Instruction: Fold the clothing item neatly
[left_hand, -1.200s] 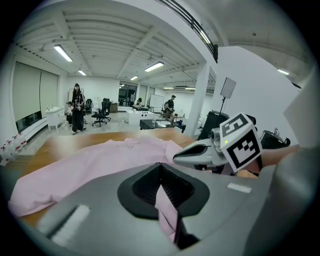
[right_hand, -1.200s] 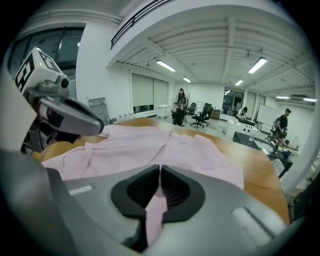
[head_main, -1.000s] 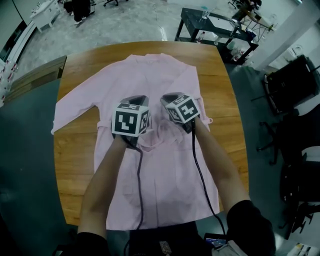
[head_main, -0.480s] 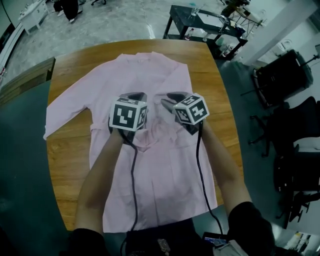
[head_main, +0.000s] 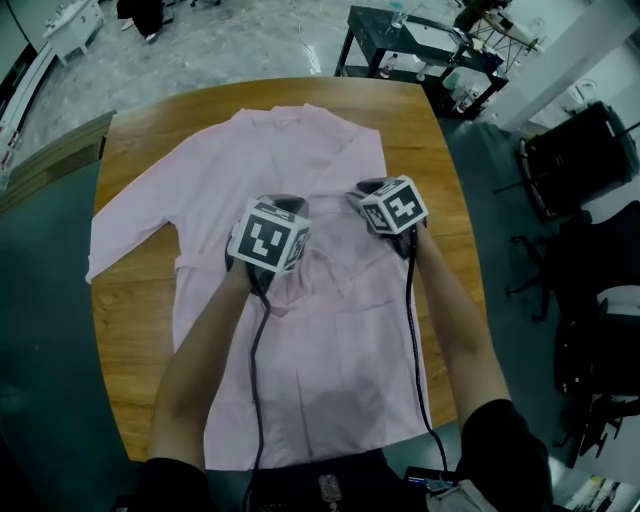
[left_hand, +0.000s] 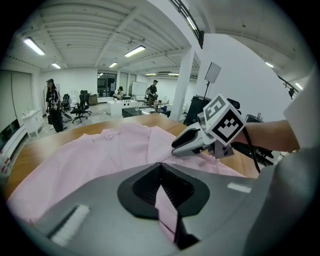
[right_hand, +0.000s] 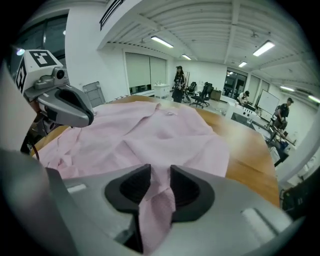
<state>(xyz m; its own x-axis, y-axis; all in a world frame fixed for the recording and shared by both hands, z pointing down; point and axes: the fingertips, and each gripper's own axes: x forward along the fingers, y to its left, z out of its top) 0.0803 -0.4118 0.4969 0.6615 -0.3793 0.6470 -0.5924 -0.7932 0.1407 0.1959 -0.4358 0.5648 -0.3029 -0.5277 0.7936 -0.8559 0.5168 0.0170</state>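
A pale pink long-sleeved garment (head_main: 300, 160) lies flat on a round wooden table (head_main: 455, 230). Its collar is at 12 o'clock and its hem hangs over the table edge at 6 o'clock, nearest the person. One sleeve stretches out toward 9 o'clock. The 3 o'clock side looks already turned in.

Both hand-held grippers sit over the waist, near the table's centre. The left gripper (left_hand: 161, 170) has its fingers closed on a thin pinched fold of the pink cloth. The right gripper (right_hand: 156, 175), just beside it toward 2 o'clock, has just been opening its fingers. They now stand apart, with a narrow bunched strip of the same cloth lying loosely between them.

The cloth looks thin, light and limp. It wrinkles around the grippers and would sag wherever it is not supported. It is unlikely to be damaged, but a single layer could slip from a shallow pinch. The best holds are probably seams, the hem edge, the sleeve cuff or the shoulder line. Holding two spread points would keep a fold straight.
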